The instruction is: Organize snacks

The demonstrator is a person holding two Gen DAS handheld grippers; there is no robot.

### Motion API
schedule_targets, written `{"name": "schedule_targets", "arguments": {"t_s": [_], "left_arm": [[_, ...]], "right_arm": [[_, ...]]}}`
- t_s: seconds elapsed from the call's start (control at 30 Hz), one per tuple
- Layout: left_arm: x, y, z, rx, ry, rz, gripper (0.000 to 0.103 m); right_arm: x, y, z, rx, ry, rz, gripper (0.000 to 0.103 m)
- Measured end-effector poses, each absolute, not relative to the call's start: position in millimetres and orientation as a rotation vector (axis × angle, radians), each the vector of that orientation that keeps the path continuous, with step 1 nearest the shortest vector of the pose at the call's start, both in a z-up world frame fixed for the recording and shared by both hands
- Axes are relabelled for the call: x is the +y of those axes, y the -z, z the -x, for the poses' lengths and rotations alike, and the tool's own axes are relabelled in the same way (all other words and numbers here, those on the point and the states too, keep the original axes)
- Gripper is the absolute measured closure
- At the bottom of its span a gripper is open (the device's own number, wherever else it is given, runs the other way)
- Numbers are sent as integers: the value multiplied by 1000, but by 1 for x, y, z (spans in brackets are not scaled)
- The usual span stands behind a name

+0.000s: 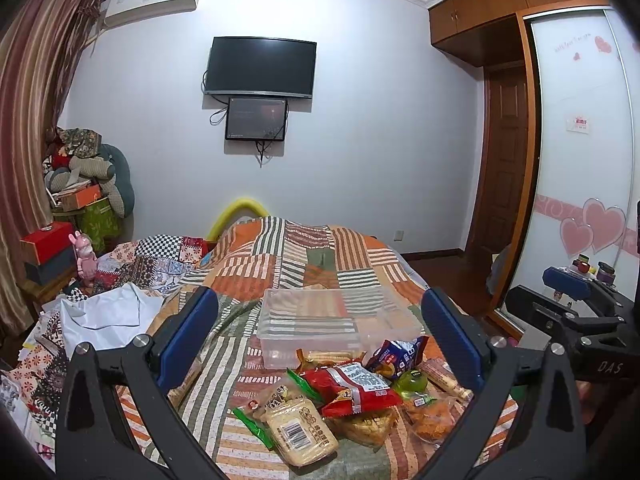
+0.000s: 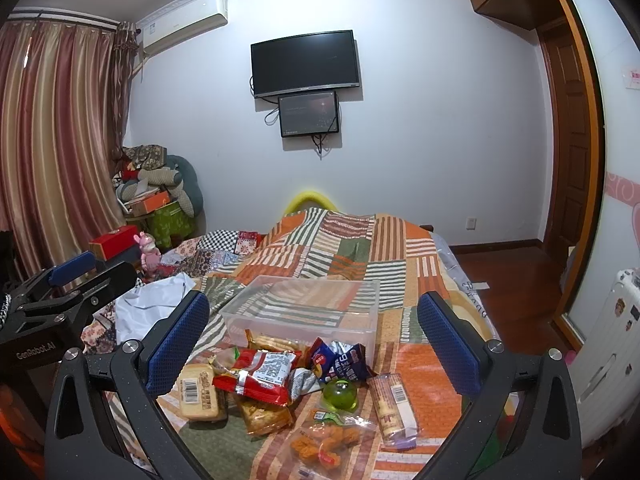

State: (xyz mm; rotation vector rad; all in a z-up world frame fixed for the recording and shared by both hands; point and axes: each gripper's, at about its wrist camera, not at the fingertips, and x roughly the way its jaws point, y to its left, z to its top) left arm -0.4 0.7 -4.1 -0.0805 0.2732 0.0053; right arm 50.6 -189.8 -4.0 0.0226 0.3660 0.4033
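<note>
Two tools: the left tool (image 1: 320,336) and the right tool (image 2: 314,340) both hang above the near end of the bed, each with its blue pads spread wide and nothing between them.
Snack pile: about ten wrapped snacks lie heaped on the patchwork bedspread (image 2: 420,248), at 6 o'clock in both wrist views, just below the spread pads.
Clear bin: an empty see-through plastic bin (image 2: 304,308) sits at 12 o'clock from the pile, its near wall touching the farthest packets.
Deciding relation: the pile lies straight ahead of and under both tools, and the bin lies directly beyond it, so any packet travels forward, away from the person.
Nearer tool: the red packet (image 1: 352,390) on top sits close to centre for the left tool; the long biscuit stick (image 2: 394,402) lies toward 5 o'clock of the right tool, so the right looks nearer to that one.
Long axes: the biscuit stick runs roughly 12 to 6 o'clock; the pale barcoded cake pack (image 1: 300,432) runs about 11 to 5 in the left view.
Look of the snacks: crinkly foil and clear film, soft and overlapping; a green jelly cup (image 2: 340,396) is round and smooth, likely to slip.
Progress: the bin holds nothing, so sorting seems not yet begun.
</note>
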Motion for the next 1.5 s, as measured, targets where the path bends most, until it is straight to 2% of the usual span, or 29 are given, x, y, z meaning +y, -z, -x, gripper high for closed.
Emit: {"name": "schedule_targets", "arguments": {"t_s": [1.5], "left_arm": [[3,6,-1,278,-4,85,0]], "right_arm": [[-188,-1,-43,359,-413,-29,0]]}}
